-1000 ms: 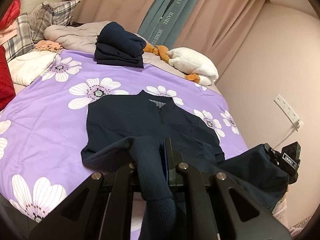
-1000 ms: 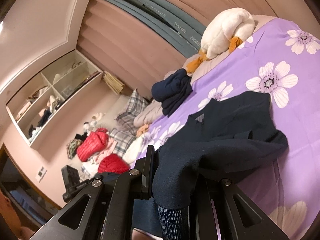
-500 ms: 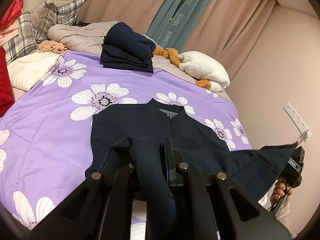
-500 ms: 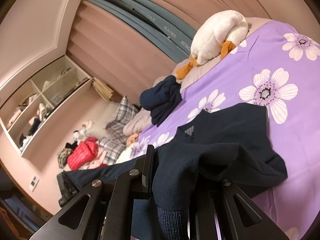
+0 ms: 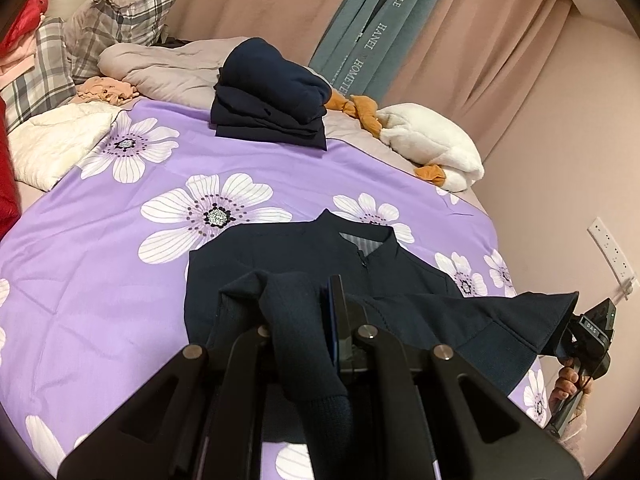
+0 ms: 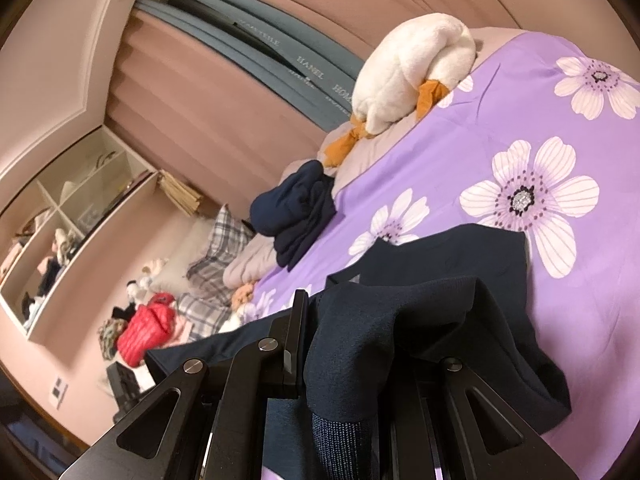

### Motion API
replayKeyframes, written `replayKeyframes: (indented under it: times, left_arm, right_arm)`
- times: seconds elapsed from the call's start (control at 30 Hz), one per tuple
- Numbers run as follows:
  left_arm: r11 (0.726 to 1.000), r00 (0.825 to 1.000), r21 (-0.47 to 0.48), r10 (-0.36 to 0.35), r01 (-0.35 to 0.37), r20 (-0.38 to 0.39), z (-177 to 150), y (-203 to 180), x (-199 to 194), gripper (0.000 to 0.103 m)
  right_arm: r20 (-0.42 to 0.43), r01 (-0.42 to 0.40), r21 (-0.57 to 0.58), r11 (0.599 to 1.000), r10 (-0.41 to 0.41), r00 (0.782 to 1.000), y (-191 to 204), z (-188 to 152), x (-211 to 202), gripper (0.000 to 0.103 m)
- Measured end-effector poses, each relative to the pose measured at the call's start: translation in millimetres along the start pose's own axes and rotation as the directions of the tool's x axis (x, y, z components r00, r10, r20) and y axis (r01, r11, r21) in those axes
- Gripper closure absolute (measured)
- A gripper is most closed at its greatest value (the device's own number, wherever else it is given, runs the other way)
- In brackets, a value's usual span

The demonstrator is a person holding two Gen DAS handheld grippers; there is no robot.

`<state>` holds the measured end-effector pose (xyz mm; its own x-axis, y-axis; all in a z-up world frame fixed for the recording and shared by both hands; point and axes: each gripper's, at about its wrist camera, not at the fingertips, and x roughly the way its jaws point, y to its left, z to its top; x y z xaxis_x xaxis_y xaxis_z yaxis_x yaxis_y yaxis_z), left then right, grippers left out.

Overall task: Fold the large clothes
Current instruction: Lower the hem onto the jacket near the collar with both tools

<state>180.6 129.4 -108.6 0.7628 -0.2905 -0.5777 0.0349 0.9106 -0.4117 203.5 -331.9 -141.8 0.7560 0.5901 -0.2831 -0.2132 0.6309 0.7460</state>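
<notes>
A dark navy jacket point(image 5: 320, 264) is lying on the purple bed cover point(image 5: 100, 248) with its stand-up collar pointing toward the far end of the bed, a grey striped lining showing inside the neck. Its upper part is resting flat on the cover, while the lower hem is being held up off the bed and stretched taut between the two tools. The left tool point(image 5: 320, 320) is sitting nearly closed, its black fingers clamping a bunched ribbed corner of the hem that is draping down over the tool body. The right tool point(image 6: 344, 336) is likewise standing narrow and gripping the other ribbed corner, the cloth folding thickly over its jaws; in the left wrist view this same tool point(image 5: 576, 336) is showing at the right edge with a hand point(image 5: 566, 384) wrapped around its handle. The jacket cloth is looking smooth and matte with a stitched seam along the hem band, and the cuffs or corners are showing a fine knitted rib. The bed cover is looking thin and slightly creased, printed with large white flowers. At the far end of it, a stack of folded navy clothes point(image 5: 268, 96) is sitting, topped by a rounded roll. Beside the stack, a soft white plush goose point(image 5: 432, 148) with orange feet is lying near the pink curtain point(image 5: 480, 48), and checked pillows point(image 5: 116, 20) are lying at the far left.
</notes>
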Motion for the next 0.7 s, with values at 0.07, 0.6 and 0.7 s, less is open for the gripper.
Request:
replayKeyframes:
  times: [0.07,0.6,0.7]
  left_arm:
    - [1.000,1.000,0.004,0.007,-0.007,-0.004,1.6,0.2,6.6,0.094]
    - [0.997,0.995,-0.057,0.043,-0.049,-0.088,3.4,23.0,64.9,0.092]
    - [0.996,0.992,-0.072,0.047,-0.056,-0.113,3.9,26.9,75.8,0.091]
  right_arm:
    - [-0.005,0.010,0.001,1.000,-0.010,1.000,-1.7,1.7,4.1,0.088]
    - [-0.065,0.083,0.044,0.996,-0.080,0.995,-32.9,8.1,44.3,0.088]
    - [-0.083,0.096,0.066,0.993,-0.090,0.992,-43.8,6.7,50.3,0.088]
